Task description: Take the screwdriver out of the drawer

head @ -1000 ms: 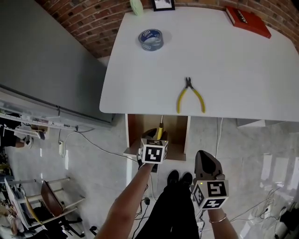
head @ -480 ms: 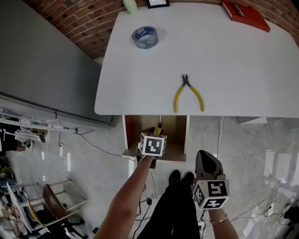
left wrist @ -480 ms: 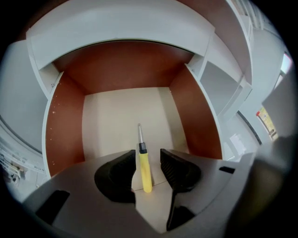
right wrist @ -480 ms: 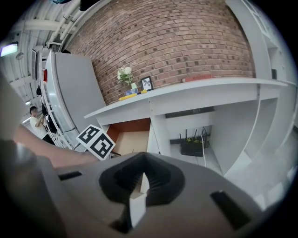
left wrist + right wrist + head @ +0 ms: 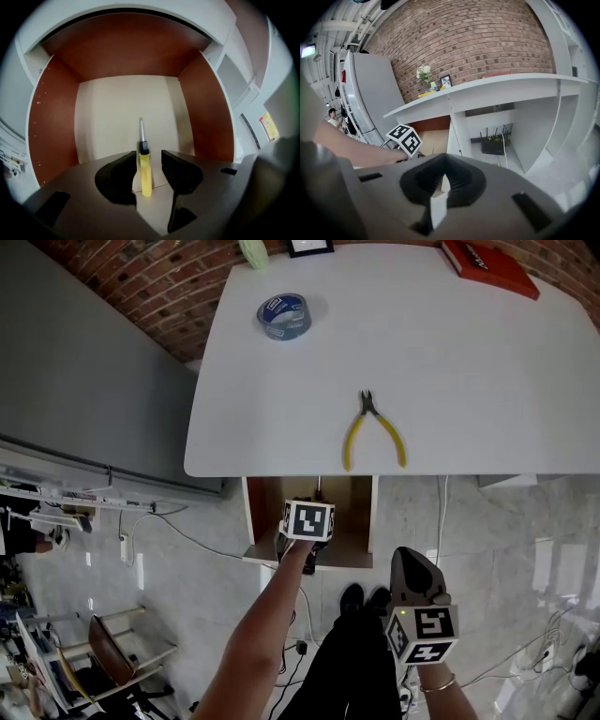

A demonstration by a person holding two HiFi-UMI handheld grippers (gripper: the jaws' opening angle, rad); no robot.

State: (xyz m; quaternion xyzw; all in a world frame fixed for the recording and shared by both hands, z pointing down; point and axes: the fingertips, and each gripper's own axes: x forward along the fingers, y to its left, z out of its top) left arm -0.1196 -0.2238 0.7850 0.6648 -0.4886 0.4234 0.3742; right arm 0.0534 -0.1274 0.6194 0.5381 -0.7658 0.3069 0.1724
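A screwdriver (image 5: pixel 145 169) with a yellow handle and a thin metal shaft lies on the pale floor of the open drawer (image 5: pixel 110 110), pointing away from me. My left gripper (image 5: pixel 148 164) is open, its two dark jaws on either side of the handle; the left jaw is close against it and a gap shows at the right jaw. In the head view the left gripper (image 5: pixel 308 521) reaches into the drawer (image 5: pixel 259 517) under the white table's (image 5: pixel 469 381) front edge, and hides most of the screwdriver. My right gripper (image 5: pixel 415 570) hangs lower right, shut and empty (image 5: pixel 443 180).
On the table lie yellow-handled pliers (image 5: pixel 373 432), a blue tape roll (image 5: pixel 283 315) and a red book (image 5: pixel 489 268). The drawer has brown side walls (image 5: pixel 51 122). My legs and shoes (image 5: pixel 361 601) are below the drawer. A grey cabinet (image 5: pixel 84 362) stands left.
My left gripper has pushed a little deeper into the drawer, toward the screwdriver. The head view has shifted slightly. The right gripper has stayed where it was.
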